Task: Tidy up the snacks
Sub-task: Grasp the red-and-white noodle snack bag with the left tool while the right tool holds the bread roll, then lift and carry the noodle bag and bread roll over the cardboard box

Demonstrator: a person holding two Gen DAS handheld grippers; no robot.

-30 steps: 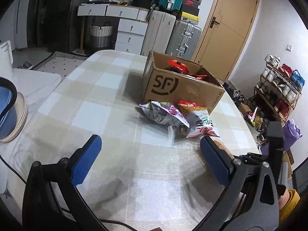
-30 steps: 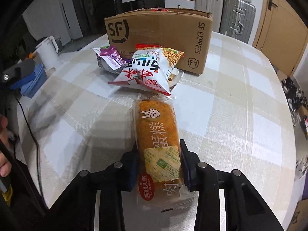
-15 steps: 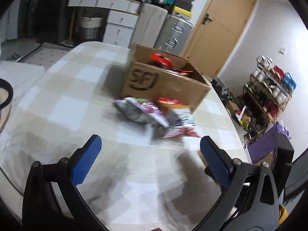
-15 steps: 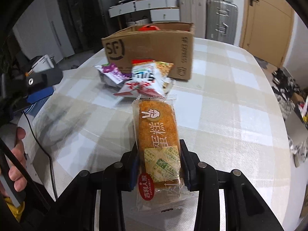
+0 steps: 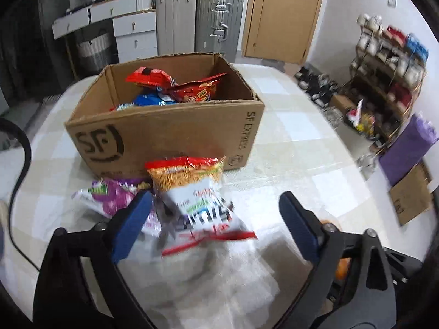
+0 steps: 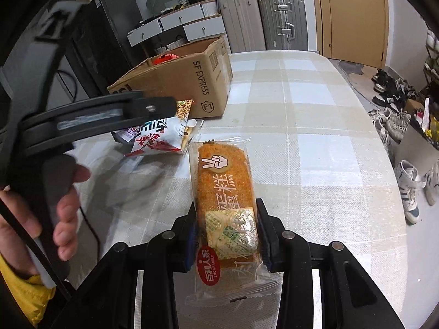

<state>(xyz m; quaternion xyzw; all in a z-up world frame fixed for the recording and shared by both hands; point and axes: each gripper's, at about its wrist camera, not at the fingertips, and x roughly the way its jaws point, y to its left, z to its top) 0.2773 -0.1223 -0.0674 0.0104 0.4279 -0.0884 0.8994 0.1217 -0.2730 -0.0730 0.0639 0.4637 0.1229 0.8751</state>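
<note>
left gripper [image 5: 215, 219]: jaws spread wide, lately narrowing, nothing pressed; white-and-orange snack bag [image 5: 197, 200] lies between them on the table [image 5: 301, 137], purple bag [image 5: 109, 194] beside it | right gripper [image 6: 226, 235]: clamped on wrapped cake [image 6: 226, 192], held above the table | cardboard box [image 5: 170, 134]: snacks inside, set toward the table's far edge

Purple snack bag [image 5: 109, 196]: partly hidden behind a blue finger pad [image 5: 131, 223], print smeared.
White noodle packet [image 5: 197, 205]: lettering blurred.
Cardboard box [image 5: 170, 134]: lower contents hidden by front wall.
Shoe rack [image 5: 389, 63]: blurred.
</note>
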